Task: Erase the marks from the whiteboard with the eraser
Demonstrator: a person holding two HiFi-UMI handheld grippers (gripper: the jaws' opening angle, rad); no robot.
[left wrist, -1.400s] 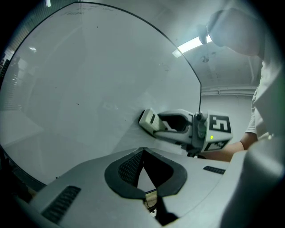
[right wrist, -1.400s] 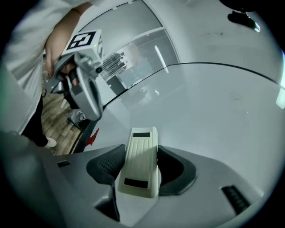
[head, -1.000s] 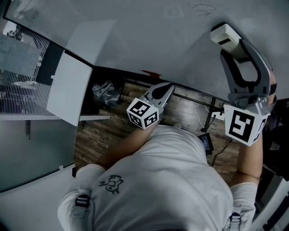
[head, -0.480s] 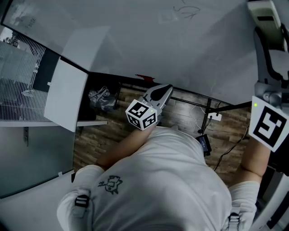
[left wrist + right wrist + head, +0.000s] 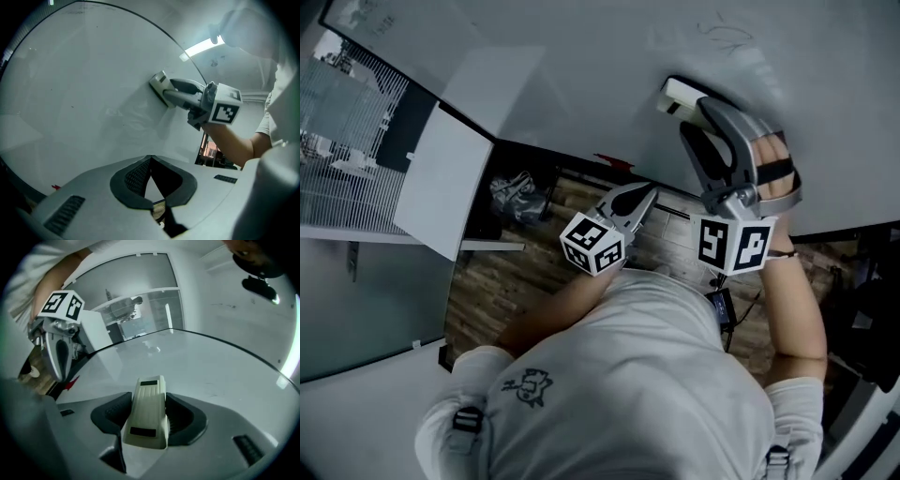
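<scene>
Whiteboard (image 5: 581, 84) bears faint scribbles (image 5: 727, 37); right gripper (image 5: 149, 398) clamps the eraser (image 5: 147, 420), left gripper (image 5: 150, 160) closed, empty.

light dim, bluish; source ceiling strip lamp (image 5: 201, 46); whiteboard (image 5: 211, 366) glossy, reflective; gripper views fisheye-warped, dark corners

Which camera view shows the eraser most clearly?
The right gripper view: the eraser fills the centre, clamped between the right gripper's jaws. The head view shows only its end at the whiteboard; the left gripper view shows it small, from the side.
</scene>
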